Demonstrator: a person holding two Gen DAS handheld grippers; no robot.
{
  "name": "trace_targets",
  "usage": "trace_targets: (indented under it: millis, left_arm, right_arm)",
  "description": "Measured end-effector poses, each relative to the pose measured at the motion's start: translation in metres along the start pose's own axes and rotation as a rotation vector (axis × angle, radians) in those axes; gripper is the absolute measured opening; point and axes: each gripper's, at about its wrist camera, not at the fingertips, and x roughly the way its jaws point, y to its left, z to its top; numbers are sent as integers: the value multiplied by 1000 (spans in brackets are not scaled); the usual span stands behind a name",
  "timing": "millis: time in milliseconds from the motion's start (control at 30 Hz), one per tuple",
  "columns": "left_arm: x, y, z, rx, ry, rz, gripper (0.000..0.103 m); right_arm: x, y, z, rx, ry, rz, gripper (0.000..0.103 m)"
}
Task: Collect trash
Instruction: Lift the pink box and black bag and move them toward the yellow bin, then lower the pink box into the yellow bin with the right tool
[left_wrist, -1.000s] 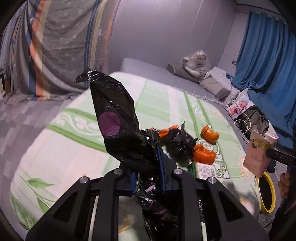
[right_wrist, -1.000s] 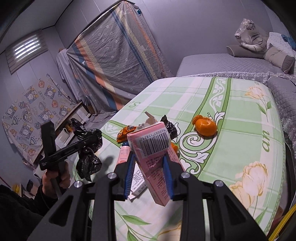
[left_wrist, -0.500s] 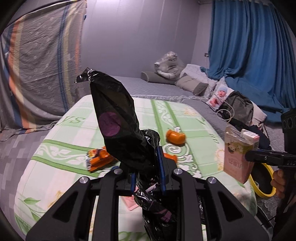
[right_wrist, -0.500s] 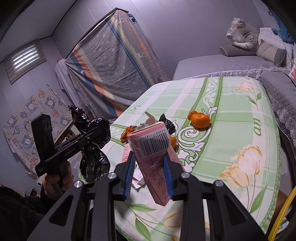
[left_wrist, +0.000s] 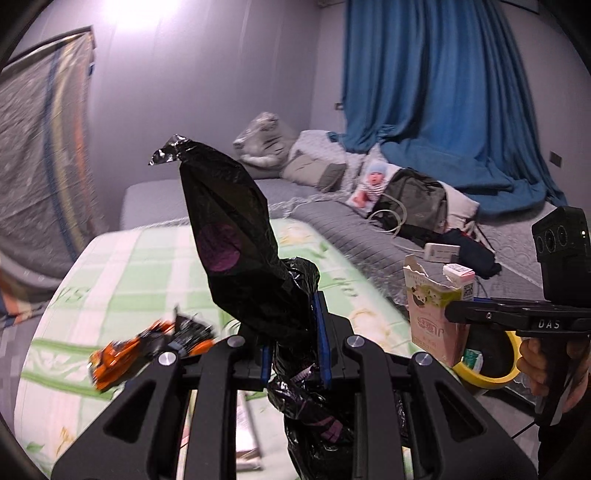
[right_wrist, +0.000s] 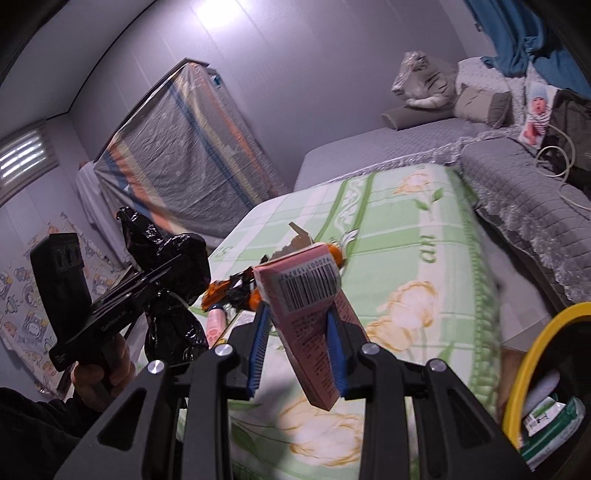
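Both hands are swinging away from the green-checked surface (right_wrist: 413, 258) toward the yellow-rimmed bin (right_wrist: 524, 354). Left gripper (left_wrist: 291, 347) fingers are clamping a black trash bag (left_wrist: 236, 236); orange wrappers (left_wrist: 122, 354) are still lying on the surface; right gripper (right_wrist: 299, 354) fingers are gripping a pink carton (right_wrist: 310, 302), not yet binned.

A blue curtain (left_wrist: 436, 96) hangs over the far wall. Beneath it a grey quilted bed (left_wrist: 354, 229) carries a wrapped plush toy (left_wrist: 262, 138), grey pillows (left_wrist: 314, 166), a baby photo (left_wrist: 371, 184) and a dark backpack (left_wrist: 413, 203). On the opposite side, a striped sheet (right_wrist: 184, 155) drapes over tall furniture.
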Motion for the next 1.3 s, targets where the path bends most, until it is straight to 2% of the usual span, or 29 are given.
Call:
trace_targets:
  millis: [367,633,867,1300]
  left_arm:
    - [28,-71,26,101,-30,-131,19]
    - [49,-116,33,137,-28,-216,19]
    - [66,-156,31,182,-11,-298,19]
    - [87,-216,17,241,19,-385,19]
  right_arm:
    - [-67,-51,-2,84,-138,-145,28]
    - [-98,-84,-14,144,-193,-256,28]
    - [-123,-114,-28,202,-231,-343,28]
    - [-140,-176,-57,340,-240,-475,28]
